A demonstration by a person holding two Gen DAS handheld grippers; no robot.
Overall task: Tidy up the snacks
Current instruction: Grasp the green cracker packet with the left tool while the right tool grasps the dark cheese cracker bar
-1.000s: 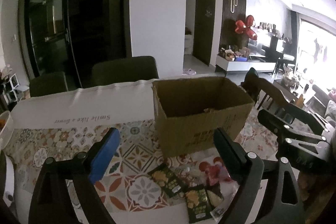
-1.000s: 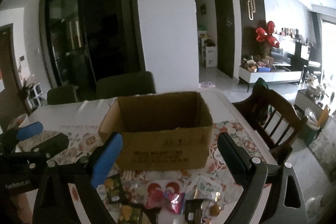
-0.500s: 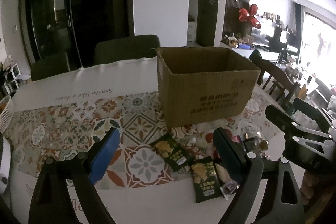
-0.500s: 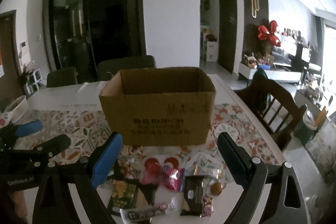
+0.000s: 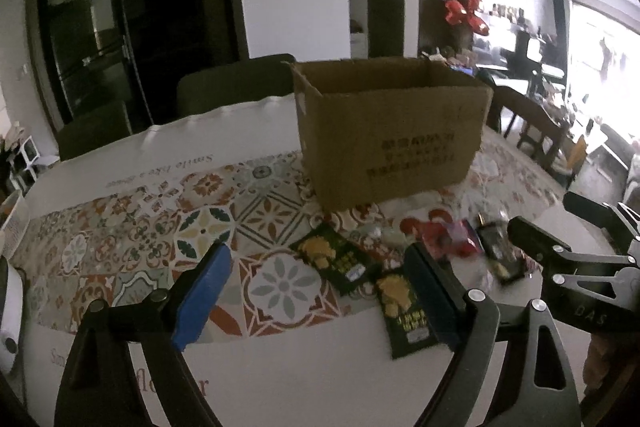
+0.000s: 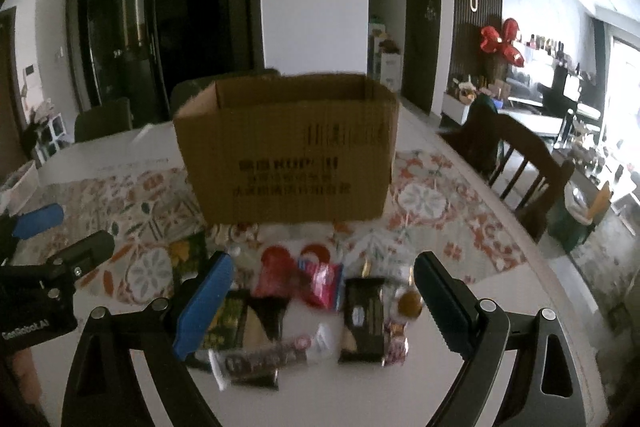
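Just in front of the cardboard box (image 6: 286, 151), on the table's patterned cloth (image 5: 160, 227), lie our snacks (image 6: 316, 303): thin foil and plastic packets, which we judge light, crinkly, slippery and easily crushed, so we would pinch each by a flat sealed edge. Nearest the box sit a red packet (image 6: 276, 271) and green packets (image 5: 334, 259); farther from it lies a dark bar (image 6: 364, 315). Our right gripper (image 6: 320, 307) hovers over them, jaws spread wide and empty. Our left gripper (image 5: 316, 291) hangs likewise released, left of the box, pointing toward it.
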